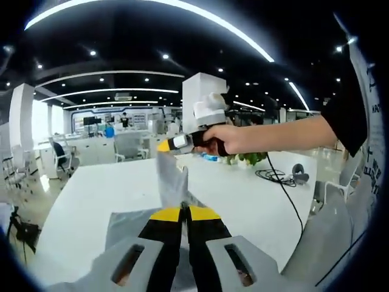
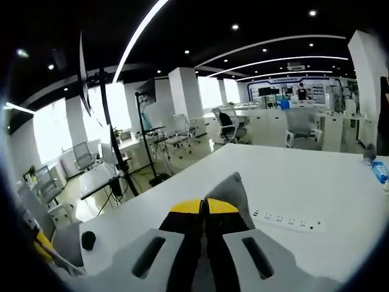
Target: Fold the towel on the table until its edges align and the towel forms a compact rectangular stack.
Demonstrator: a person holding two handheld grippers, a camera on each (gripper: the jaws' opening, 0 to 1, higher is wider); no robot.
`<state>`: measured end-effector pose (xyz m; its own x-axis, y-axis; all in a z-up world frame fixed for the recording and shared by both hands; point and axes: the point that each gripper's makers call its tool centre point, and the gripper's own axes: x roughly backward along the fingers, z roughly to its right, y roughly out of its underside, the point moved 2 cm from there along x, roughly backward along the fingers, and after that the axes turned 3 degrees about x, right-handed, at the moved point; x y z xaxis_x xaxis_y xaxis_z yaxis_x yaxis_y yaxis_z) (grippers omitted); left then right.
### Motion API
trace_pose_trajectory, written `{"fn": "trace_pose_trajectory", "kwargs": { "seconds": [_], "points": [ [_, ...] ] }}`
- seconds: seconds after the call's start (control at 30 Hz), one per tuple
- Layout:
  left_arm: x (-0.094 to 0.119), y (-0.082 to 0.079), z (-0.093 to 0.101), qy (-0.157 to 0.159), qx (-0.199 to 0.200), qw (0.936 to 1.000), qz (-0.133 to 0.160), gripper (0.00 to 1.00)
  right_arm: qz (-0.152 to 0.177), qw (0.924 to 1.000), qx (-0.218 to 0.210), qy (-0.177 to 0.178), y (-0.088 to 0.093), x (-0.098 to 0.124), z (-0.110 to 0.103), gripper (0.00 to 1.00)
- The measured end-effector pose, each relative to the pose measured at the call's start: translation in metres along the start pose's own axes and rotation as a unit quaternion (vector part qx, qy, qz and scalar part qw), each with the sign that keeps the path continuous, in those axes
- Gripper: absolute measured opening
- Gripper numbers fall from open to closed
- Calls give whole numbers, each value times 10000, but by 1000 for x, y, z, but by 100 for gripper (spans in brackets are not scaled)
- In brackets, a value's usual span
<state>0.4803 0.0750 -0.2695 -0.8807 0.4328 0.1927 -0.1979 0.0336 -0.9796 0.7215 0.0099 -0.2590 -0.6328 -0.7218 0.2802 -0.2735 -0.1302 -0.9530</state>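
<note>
The bench (image 1: 109, 182) is a wide white surface; in the left gripper view it runs ahead of my left claw toward rows of office desks and chairs; in the right gripper view the same bench (image 2: 316, 182) extends ahead and to the right.

The towel (image 1: 173, 182), grey, is lifted off the bench; in the left gripper view one part lies spread under and just ahead of my left claw (image 1: 185, 213), and a raised strip of it climbs to my right claw (image 1: 163, 146); in the right gripper view a grey fold of the towel (image 2: 234, 193) stands just beyond my right claw (image 2: 203, 205).

My left claw has its yellow-tipped jaws pressed together on the towel's near edge; my right claw, seen in the left gripper view held in my hand (image 1: 228, 139), has its yellow tip at the top of the raised strip; in the right gripper view its jaws meet with the towel pinched between them.

A white power strip (image 2: 287, 221) lies on the bench just right of the right claw; a black cable (image 1: 276, 176) coils on the bench at the far right of the left gripper view; a small black round object (image 2: 89, 239) sits near the bench's left edge.
</note>
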Motion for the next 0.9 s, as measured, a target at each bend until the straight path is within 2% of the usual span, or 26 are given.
{"fn": "trace_pose_trajectory", "kwargs": {
  "seconds": [0.23,0.5,0.77,0.9],
  "points": [
    [10,15,-20,-395,299,9988,13,3,-121,9999,-44,-78,12,-18,-8,0],
    [20,42,-40,-761,637,9950,-68,3,-254,9995,-71,-168,26,-40,-23,0],
    [25,68,-62,-1032,911,9904,-157,3,-491,9984,-131,-233,50,-69,-38,0],
    [29,83,-75,-1195,1022,9873,-214,3,-618,9977,-98,-271,62,-91,-46,0]
  ]
}}
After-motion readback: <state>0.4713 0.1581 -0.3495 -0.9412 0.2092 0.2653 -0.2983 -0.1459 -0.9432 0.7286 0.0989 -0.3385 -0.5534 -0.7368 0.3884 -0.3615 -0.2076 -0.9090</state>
